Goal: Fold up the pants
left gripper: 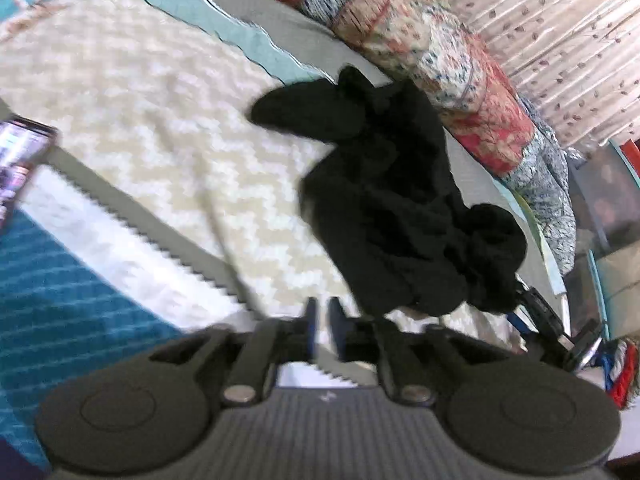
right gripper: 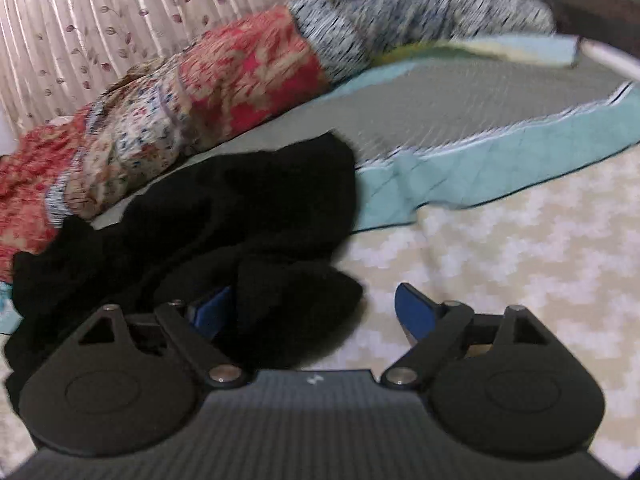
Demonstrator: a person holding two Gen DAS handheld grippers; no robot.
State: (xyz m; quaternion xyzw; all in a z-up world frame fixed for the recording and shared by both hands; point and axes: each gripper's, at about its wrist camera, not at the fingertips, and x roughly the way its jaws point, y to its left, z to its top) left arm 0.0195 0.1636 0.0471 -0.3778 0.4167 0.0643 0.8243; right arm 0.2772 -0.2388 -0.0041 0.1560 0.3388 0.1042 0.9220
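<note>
The black pants (left gripper: 392,200) lie crumpled in a heap on the cream zigzag bedspread (left gripper: 140,92). My left gripper (left gripper: 323,322) is shut and empty, just short of the heap's near edge. In the right wrist view the pants (right gripper: 224,216) fill the left middle. My right gripper (right gripper: 312,312) is open, its fingers set wide. A fold of the pants lies between them, against the left finger (right gripper: 212,308). The right finger (right gripper: 414,314) is over bare bedspread (right gripper: 520,240). The right gripper's body also shows in the left wrist view (left gripper: 548,320), behind the heap.
A rolled floral quilt (left gripper: 440,64) (right gripper: 192,92) lies along the far side of the bed, against a pleated curtain (right gripper: 80,20). A teal and grey blanket (right gripper: 500,152) lies beyond the pants. A phone (left gripper: 16,160) is at the left edge.
</note>
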